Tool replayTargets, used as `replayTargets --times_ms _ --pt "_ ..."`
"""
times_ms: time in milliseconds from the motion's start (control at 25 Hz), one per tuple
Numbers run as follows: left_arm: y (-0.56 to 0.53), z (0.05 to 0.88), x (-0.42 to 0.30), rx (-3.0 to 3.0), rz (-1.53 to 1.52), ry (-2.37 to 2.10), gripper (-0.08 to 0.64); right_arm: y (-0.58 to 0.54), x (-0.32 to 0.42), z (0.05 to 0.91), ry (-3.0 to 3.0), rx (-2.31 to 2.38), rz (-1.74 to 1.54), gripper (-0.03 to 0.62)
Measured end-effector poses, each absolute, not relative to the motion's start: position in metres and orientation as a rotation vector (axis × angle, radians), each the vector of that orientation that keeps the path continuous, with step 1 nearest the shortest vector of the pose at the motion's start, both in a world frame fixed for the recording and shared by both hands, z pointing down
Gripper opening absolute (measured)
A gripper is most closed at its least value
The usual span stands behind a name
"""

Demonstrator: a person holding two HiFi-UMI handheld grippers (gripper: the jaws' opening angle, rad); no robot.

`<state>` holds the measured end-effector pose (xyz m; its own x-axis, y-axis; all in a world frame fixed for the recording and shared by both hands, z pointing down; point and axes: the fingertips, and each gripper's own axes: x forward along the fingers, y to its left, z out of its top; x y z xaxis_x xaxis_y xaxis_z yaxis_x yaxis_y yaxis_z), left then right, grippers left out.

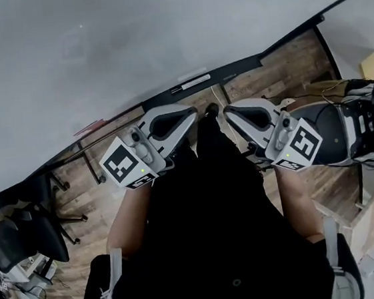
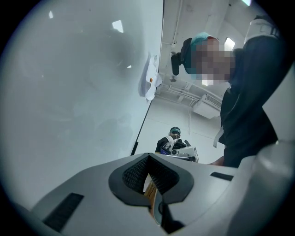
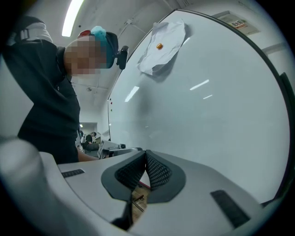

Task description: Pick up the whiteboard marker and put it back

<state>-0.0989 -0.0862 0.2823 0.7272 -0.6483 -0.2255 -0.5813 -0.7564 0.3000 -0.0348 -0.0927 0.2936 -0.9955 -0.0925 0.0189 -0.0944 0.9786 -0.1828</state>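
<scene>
I see no whiteboard marker in any view. In the head view my left gripper (image 1: 196, 115) and right gripper (image 1: 227, 112) are held side by side at chest height, tips toward each other, close to the whiteboard (image 1: 127, 38) and just below its dark tray (image 1: 244, 64). Both are shut with nothing between the pads. The left gripper view shows its jaws (image 2: 148, 159) meeting, with the board (image 2: 78, 83) on the left. In the right gripper view the gripper (image 3: 146, 155) has its jaws closed, with the board (image 3: 207, 106) on the right.
A white cloth (image 3: 162, 41) hangs on the board under a small magnet. A black office chair (image 1: 22, 231) stands at the left on the wooden floor (image 1: 285, 67). Dark equipment (image 1: 365, 125) sits at the right. Another person (image 2: 174, 140) is far off.
</scene>
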Motion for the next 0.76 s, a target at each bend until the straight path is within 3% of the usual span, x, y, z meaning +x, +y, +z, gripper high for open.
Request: replayTargets --times_ms 760 --pt "-0.088 0.302 -0.091 2.674 -0.453 -0.841 0.012 -0.101 -0.036 0.298 -3.064 0.22 0.219 0.02"
